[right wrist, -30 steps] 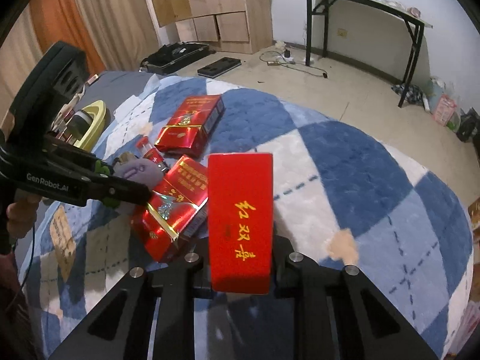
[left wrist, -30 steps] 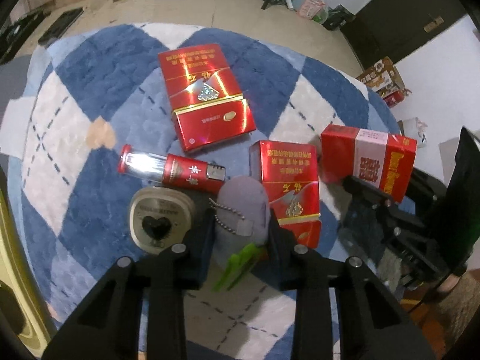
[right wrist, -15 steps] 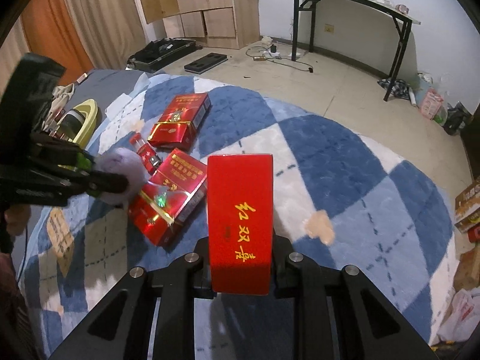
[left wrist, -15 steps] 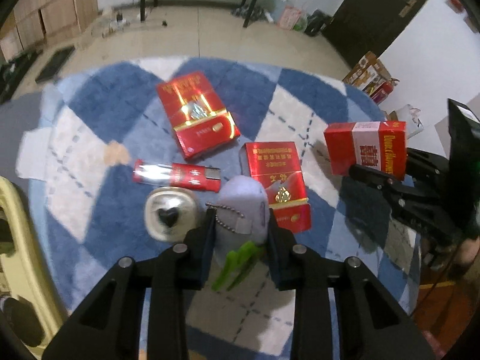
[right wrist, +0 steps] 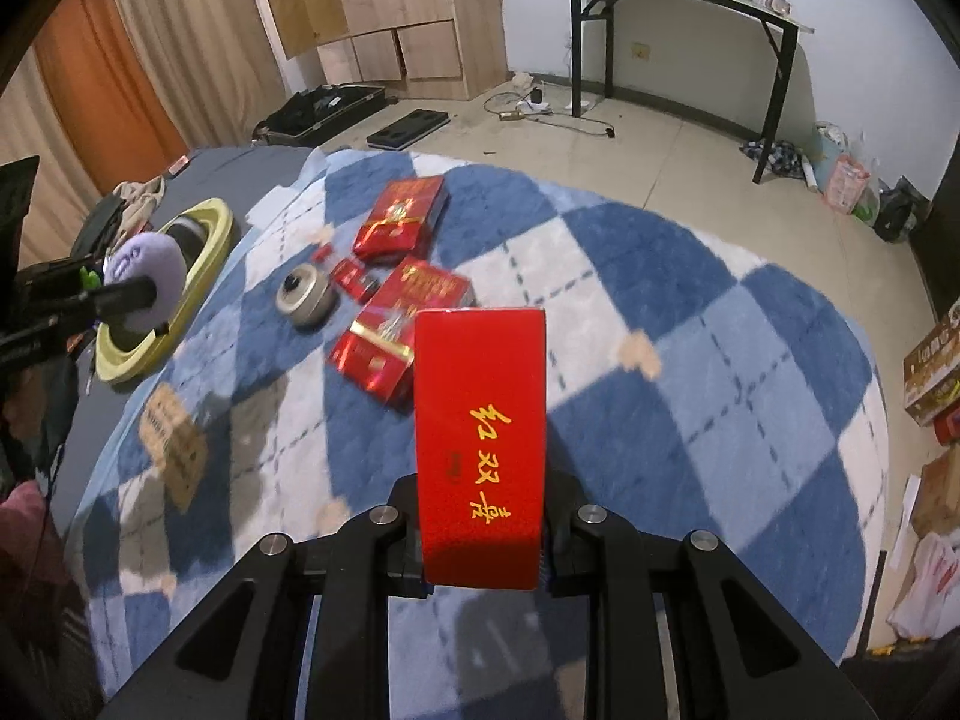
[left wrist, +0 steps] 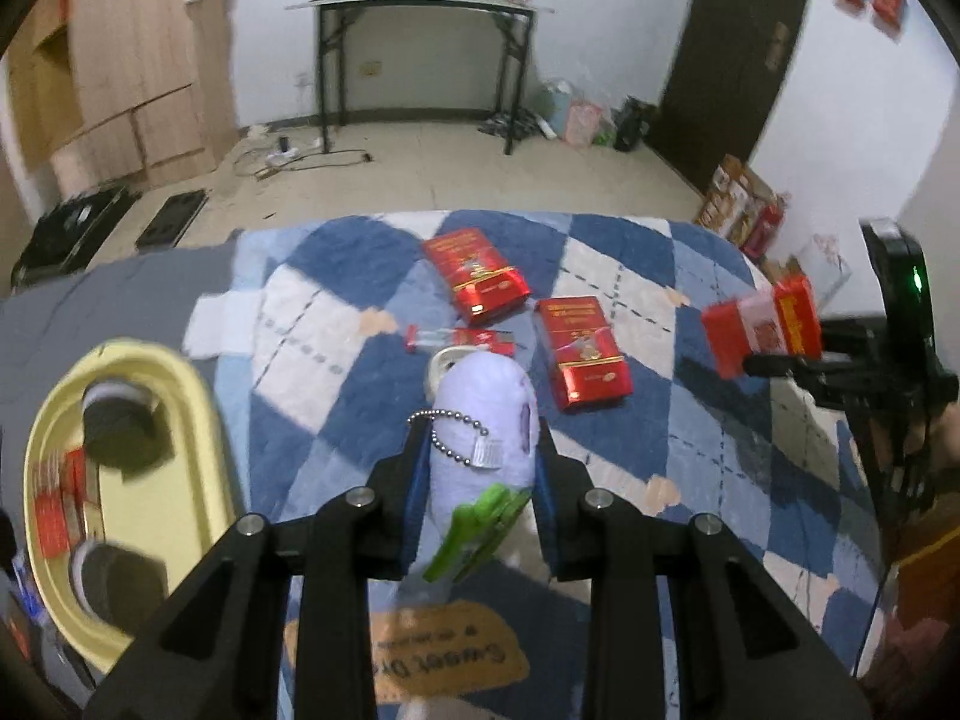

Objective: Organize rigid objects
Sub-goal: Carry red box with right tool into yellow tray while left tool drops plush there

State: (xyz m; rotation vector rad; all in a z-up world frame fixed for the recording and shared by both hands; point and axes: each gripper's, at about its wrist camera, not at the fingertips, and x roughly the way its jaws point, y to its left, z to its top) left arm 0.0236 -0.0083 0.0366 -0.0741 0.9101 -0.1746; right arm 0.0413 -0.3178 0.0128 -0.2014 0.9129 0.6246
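My left gripper (left wrist: 480, 438) is shut on a lavender plush toy (left wrist: 483, 414) with a ball chain and green leaves, held above the rug. It also shows at the left of the right wrist view, the left gripper (right wrist: 129, 294) holding the plush (right wrist: 150, 267) over the yellow tray (right wrist: 210, 252). My right gripper (right wrist: 480, 498) is shut on an upright red box (right wrist: 480, 444) with gold characters. On the rug lie two red packs (left wrist: 474, 276) (left wrist: 585, 351), a slim red item (left wrist: 462, 339) and a round tin (right wrist: 305, 299).
The yellow tray (left wrist: 150, 351), left of the blue-and-white checked rug (left wrist: 336, 408), holds dark round things and red items. A tan label (right wrist: 174, 450) lies on the rug. On the floor beyond are a black-legged table (left wrist: 420, 6), wooden cabinets and cardboard boxes (right wrist: 936, 366).
Both grippers rose and drew back from the items on the rug, each keeping its load. The left view swung so the yellow tray and the far wall came into sight.
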